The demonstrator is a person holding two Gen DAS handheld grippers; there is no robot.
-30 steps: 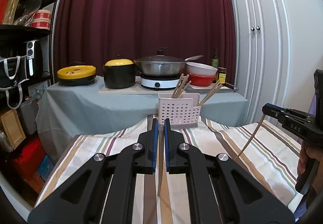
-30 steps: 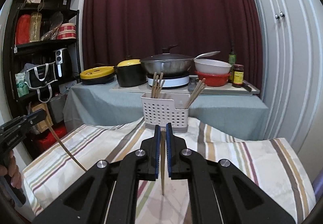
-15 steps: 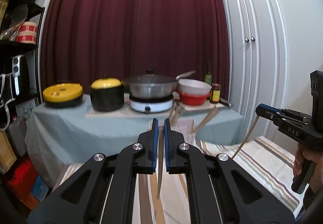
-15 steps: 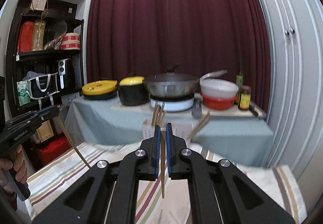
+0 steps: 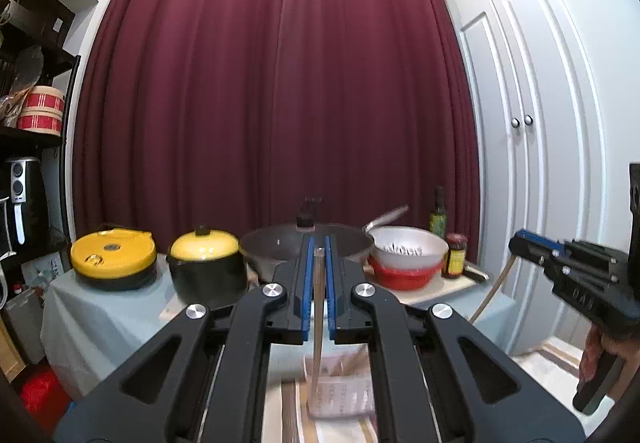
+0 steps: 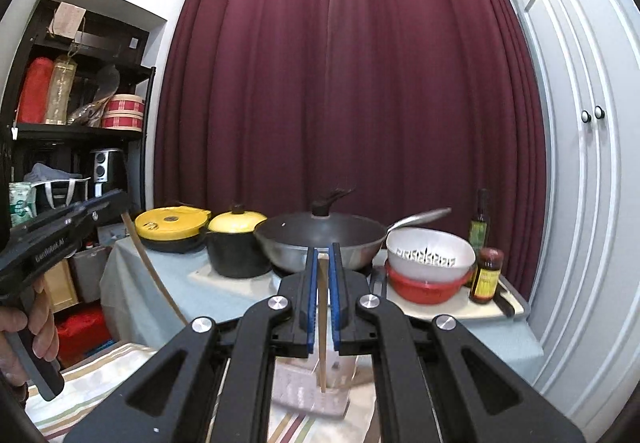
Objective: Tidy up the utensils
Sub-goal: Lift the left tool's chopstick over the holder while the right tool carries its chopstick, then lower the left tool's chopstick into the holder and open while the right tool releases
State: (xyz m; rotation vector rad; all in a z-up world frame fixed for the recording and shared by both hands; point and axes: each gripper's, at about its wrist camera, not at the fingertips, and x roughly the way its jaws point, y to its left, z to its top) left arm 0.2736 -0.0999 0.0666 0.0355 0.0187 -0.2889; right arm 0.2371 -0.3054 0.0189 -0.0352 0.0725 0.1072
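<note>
Jaws of left gripper (image 5: 319,243) and right gripper (image 6: 324,249) each clamp one slim wooden chopstick (image 5: 318,307) (image 6: 322,323), two total. One white perforated plastic utensil holder (image 6: 316,389) stands below.

Maroon curtain (image 5: 276,91); yellow-lidded black pot (image 5: 206,267).
</note>
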